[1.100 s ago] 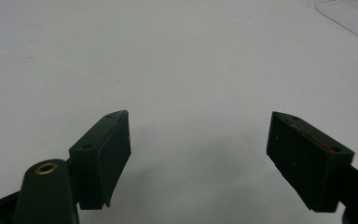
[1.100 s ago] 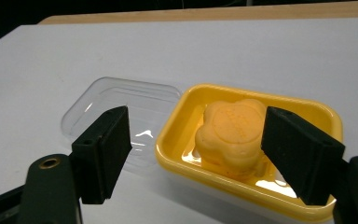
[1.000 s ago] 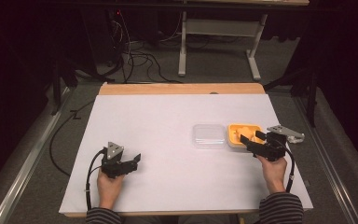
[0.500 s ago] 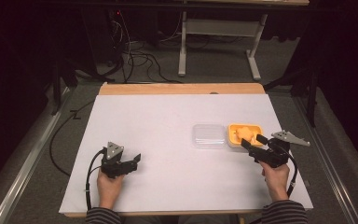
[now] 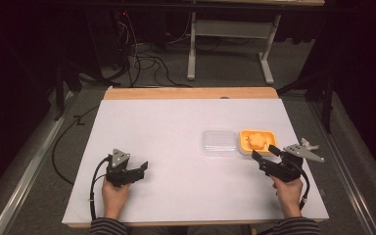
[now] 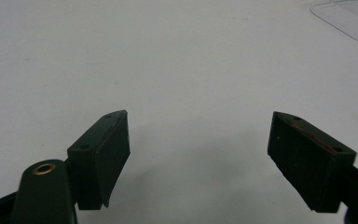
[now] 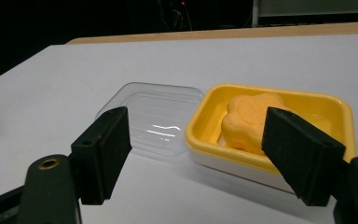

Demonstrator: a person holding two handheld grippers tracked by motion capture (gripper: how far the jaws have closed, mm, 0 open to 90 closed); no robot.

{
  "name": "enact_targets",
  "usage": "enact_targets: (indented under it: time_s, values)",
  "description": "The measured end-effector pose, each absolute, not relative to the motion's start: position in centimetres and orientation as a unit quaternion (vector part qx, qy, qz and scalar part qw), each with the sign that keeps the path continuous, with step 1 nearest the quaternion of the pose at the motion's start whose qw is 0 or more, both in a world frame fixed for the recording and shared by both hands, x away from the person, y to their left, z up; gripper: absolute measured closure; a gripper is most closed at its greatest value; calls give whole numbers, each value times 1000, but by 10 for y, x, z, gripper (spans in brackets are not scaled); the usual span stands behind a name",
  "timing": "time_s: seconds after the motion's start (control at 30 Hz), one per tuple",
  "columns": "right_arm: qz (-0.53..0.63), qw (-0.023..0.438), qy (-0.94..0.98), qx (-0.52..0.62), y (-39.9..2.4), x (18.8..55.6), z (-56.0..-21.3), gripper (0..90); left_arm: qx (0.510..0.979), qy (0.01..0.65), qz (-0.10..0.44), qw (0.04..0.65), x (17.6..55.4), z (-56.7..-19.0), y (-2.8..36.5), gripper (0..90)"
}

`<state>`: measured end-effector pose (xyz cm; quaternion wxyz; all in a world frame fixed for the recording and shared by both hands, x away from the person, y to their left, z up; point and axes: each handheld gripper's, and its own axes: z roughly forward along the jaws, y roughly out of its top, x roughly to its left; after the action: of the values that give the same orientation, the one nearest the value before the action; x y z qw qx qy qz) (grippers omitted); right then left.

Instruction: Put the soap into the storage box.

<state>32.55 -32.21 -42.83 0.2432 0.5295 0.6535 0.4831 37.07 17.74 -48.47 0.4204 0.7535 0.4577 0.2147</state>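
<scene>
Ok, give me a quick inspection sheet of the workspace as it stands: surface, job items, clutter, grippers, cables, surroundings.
Surface: white table top with a wooden strip along the far edge.
Job's things: yellow soap dish holding an orange flower-shaped soap; clear plastic lid lying flat on the table beside the dish, off it.
Clutter: nothing seen.
Grippers: left gripper open, over bare table at the near left, nothing between its jaws. Right gripper open, just short of the dish, jaws have just been opening, nothing between them.
Cables: one trails from each gripper; more lie on the floor beyond the table.
Surroundings: dark room, white table frame behind.
</scene>
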Motion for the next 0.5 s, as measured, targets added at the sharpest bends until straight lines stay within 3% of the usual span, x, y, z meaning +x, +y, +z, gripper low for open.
enact_targets:
  time_s: [0.5]
  values:
    - [461, 257, 674, 516, -304, 321, -435, 232, 753, 457, 216, 421, 371, -485, 177, 213]
